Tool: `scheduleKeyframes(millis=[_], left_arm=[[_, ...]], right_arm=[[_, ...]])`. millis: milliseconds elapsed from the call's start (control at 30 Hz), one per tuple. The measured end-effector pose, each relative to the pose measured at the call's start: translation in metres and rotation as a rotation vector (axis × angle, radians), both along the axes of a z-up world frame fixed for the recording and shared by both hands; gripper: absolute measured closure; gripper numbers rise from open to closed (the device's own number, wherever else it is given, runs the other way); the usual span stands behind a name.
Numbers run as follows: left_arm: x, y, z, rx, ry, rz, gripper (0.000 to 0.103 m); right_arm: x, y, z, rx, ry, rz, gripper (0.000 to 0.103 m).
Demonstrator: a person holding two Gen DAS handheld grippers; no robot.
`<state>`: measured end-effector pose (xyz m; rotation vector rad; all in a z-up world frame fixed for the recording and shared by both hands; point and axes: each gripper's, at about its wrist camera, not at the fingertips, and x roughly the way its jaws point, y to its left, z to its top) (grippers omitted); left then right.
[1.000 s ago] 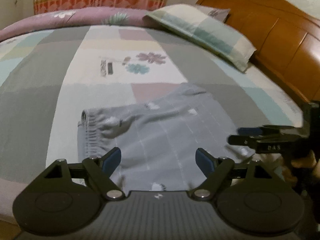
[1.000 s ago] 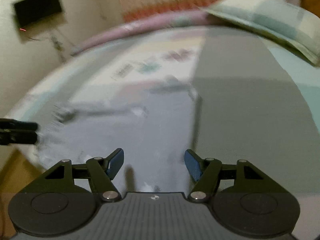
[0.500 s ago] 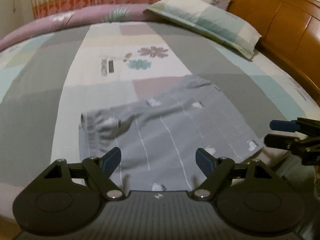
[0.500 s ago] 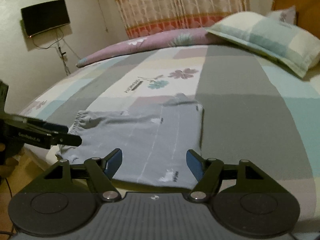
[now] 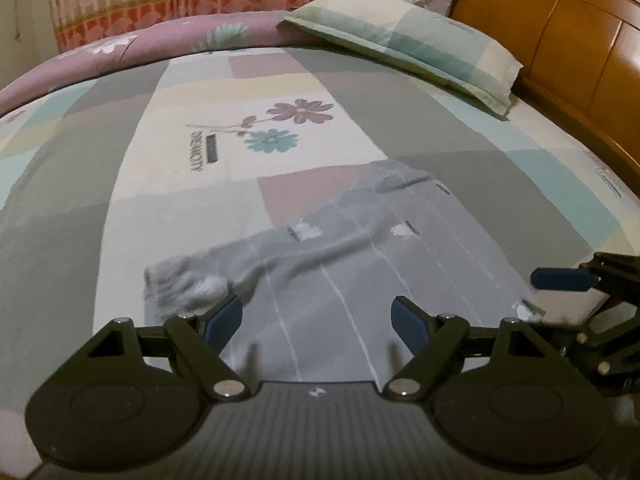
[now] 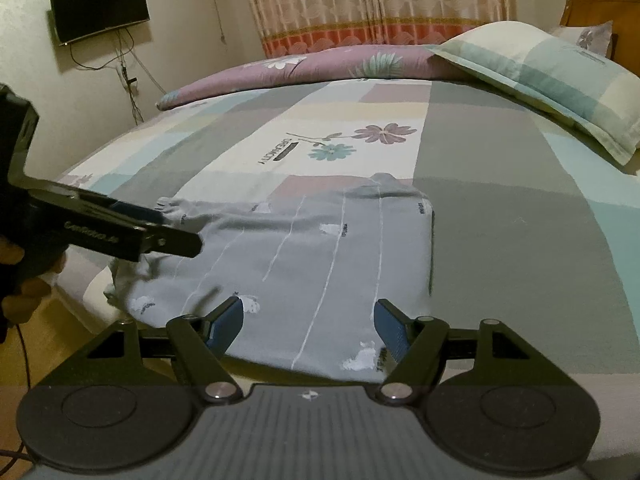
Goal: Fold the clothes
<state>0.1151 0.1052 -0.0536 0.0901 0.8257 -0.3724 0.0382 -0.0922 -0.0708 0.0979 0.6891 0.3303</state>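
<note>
one pair of grey shorts [image 6: 320,256], soft knit with thin white stripes, small white motifs and a gathered elastic waistband, lies flat at the near edge of the bed [image 6: 500,184], whose patchwork sheet shows two printed flowers. a checked pillow [image 5: 404,44] rests by the wooden headboard [image 5: 560,32]. the left gripper [image 5: 318,316] and right gripper [image 6: 308,322] both hover released over the cloth, the right one's jaws just having widened, nothing between them.

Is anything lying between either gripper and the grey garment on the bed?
Nothing visible does. The grey garment lies flat on the bedspread, directly ahead of the open left gripper and open right gripper; neither holds it.
</note>
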Motion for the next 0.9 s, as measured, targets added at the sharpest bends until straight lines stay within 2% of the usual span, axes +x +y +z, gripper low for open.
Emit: scheduleKeyframes(millis=[267, 400, 533, 767, 900], left_arm=[[0.031, -0.008, -0.023, 0.002, 0.040, 0.017, 0.021], [0.045, -0.006, -0.035, -0.010, 0.076, 0.037, 0.021], [0.049, -0.006, -0.031, -0.013, 0.070, 0.046, 0.021], [0.012, -0.001, -0.006, -0.034, 0.017, -0.003, 0.021], [-0.018, 0.013, -0.014, -0.076, 0.049, -0.028, 0.021]], right_arm=[[0.013, 0.015, -0.025, -0.086, 0.046, 0.037, 0.025], [0.012, 0.013, -0.032, -0.074, 0.058, 0.059, 0.023], [0.011, 0.011, -0.033, -0.068, 0.063, 0.067, 0.023], [0.010, 0.010, -0.027, -0.056, 0.070, 0.059, 0.023], [0.007, 0.008, -0.021, -0.052, 0.066, 0.053, 0.023]])
